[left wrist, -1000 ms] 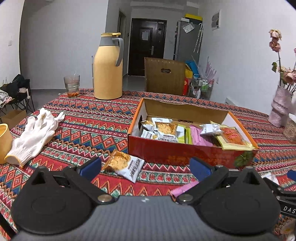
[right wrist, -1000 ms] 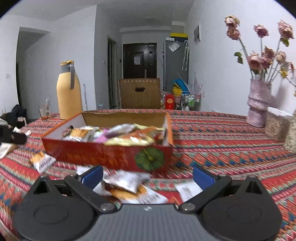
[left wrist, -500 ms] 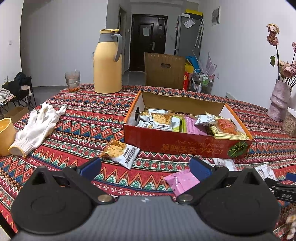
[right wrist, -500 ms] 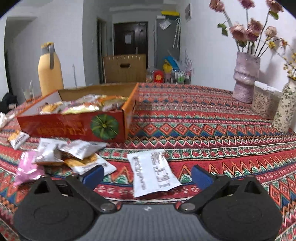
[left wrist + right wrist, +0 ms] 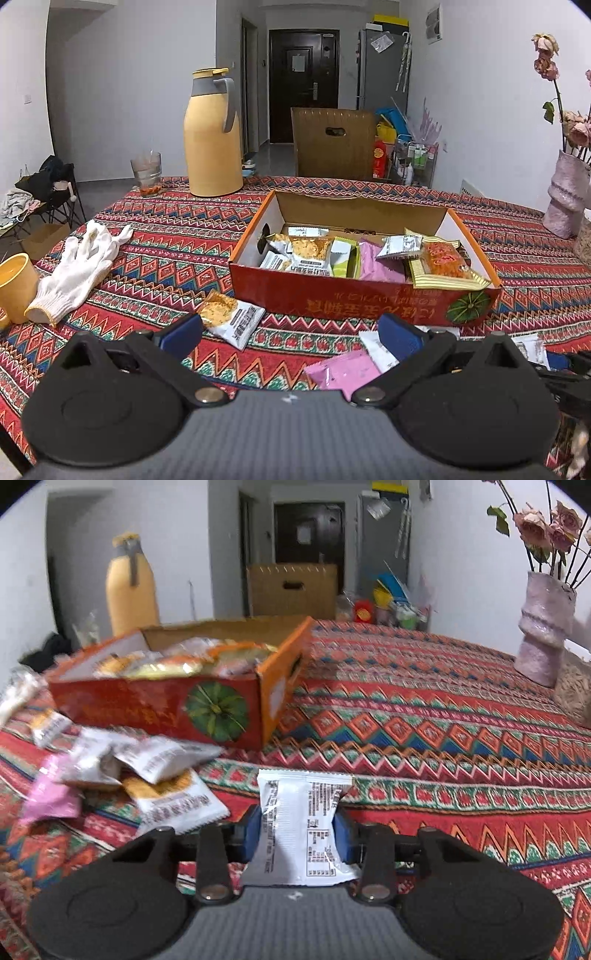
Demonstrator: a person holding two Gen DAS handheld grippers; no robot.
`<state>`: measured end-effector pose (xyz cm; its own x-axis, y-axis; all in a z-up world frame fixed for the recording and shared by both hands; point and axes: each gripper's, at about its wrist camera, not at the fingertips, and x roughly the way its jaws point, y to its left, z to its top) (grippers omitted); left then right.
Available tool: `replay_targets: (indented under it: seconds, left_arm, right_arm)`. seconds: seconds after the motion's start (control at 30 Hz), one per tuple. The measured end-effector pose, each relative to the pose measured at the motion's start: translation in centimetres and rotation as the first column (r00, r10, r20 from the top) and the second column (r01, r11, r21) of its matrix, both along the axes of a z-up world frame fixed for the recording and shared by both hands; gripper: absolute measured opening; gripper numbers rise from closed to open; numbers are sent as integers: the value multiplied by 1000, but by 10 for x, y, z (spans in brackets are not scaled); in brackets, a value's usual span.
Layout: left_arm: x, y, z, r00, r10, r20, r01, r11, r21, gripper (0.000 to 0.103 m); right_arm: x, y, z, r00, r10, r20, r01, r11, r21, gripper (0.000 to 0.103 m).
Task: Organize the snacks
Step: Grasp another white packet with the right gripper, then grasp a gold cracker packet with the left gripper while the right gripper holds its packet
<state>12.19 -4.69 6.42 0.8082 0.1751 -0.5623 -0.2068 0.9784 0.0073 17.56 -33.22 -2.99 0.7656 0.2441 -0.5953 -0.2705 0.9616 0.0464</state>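
Note:
An open orange-red cardboard box [image 5: 351, 299] holding several snack packets sits mid-table, also visible in the right wrist view [image 5: 147, 709]. My left gripper [image 5: 290, 336] is open above the cloth in front of the box. An orange-and-white packet [image 5: 232, 319] lies just beyond its left finger, and a pink packet [image 5: 343, 373] lies by its right finger. My right gripper [image 5: 297, 830] is closing its jaws on a white snack packet [image 5: 299, 812], which lies flat on the cloth with both blue pads against its sides. A heap of loose packets [image 5: 147, 771] lies to its left.
A yellow thermos jug [image 5: 212, 133] and a glass [image 5: 146, 173] stand at the table's far left. A white glove [image 5: 79, 269] and a yellow cup [image 5: 14, 288] are near the left edge. A pink flower vase [image 5: 543, 627] stands far right. A wooden chair [image 5: 334, 144] is behind the table.
My right gripper swung right from the heap to the lone white packet, sank toward it and closed from wide open onto it. My left gripper drew back from the box.

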Motion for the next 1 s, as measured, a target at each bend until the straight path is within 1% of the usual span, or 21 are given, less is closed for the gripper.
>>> replay_targets:
  seconds: [0.13,0.23,0.4,0.6,0.7,0.9,1.0]
  left_arm:
    - [12,-3,1,1000,14,-17,-14,1000,11,103]
    - [21,3,-2,999,33,-38,-33,999,23,103]
    - [35,28,-9,995,68,-77,-65,997,32,103]
    - [60,58,-33,983,80,-163,-76,997,32,103]
    - [73,72,-47,978,76,-192,-75,997,10,103]
    - [96,95,-67,971,50,-232,-57,998,-21,103]
    - [105,101,-74,971,17,-240,-27,999,-38,103]
  right_arm:
    - [-16,-6,16,997,28,68,-31,998,47,40]
    - [-22,-6,23,996,39,84,-44,997,67,40]
    - [-24,-2,32,994,31,100,-40,995,88,40]
    - [-13,6,28,998,-1,65,-9,988,155,40]
    - [-8,11,23,998,-20,53,10,984,178,40]
    - [-4,24,20,995,-76,72,62,981,181,40]
    - [-5,27,19,990,-110,85,95,981,170,40]
